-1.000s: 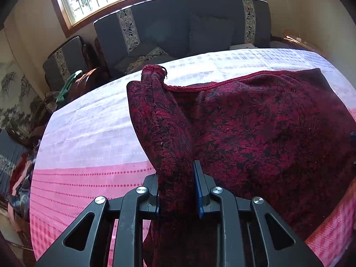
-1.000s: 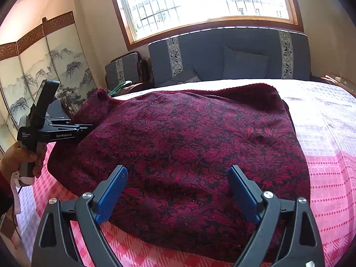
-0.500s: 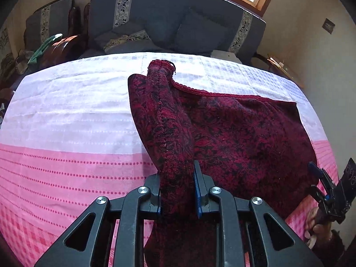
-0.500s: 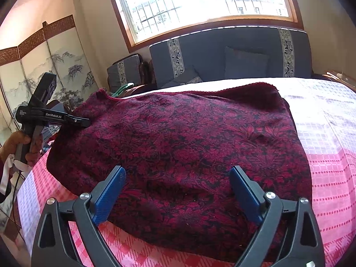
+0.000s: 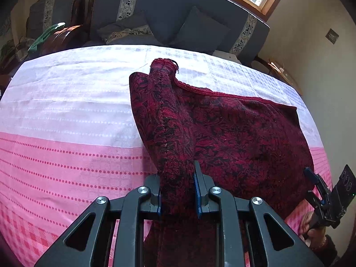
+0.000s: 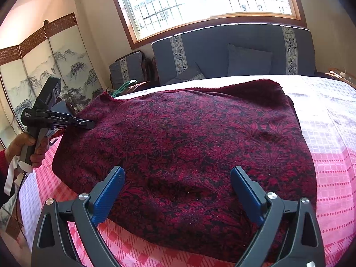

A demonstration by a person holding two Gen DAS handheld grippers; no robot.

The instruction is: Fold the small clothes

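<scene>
A dark red and black patterned knit garment (image 6: 189, 146) lies spread on a pink and white tablecloth (image 5: 66, 120). My left gripper (image 5: 178, 187) is shut on the garment's left edge (image 5: 169, 138) and holds that edge lifted into a ridge. It also shows in the right wrist view (image 6: 85, 123), clamped on the cloth at the far left. My right gripper (image 6: 175, 189) is open, its blue pads on either side of the garment's near hem, just above it. It shows in the left wrist view (image 5: 316, 184) at the far right edge of the garment.
A grey-blue sofa (image 6: 233, 55) with cushions stands behind the table under a window. A matching armchair (image 5: 53, 13) is at the back left. A painted folding screen (image 6: 44, 71) stands on the left. The tablecloth extends bare left of the garment (image 5: 55, 102).
My left gripper has swung its view to the right and lifted with the cloth edge still held. My right gripper has edged slightly forward over the hem, still open.
</scene>
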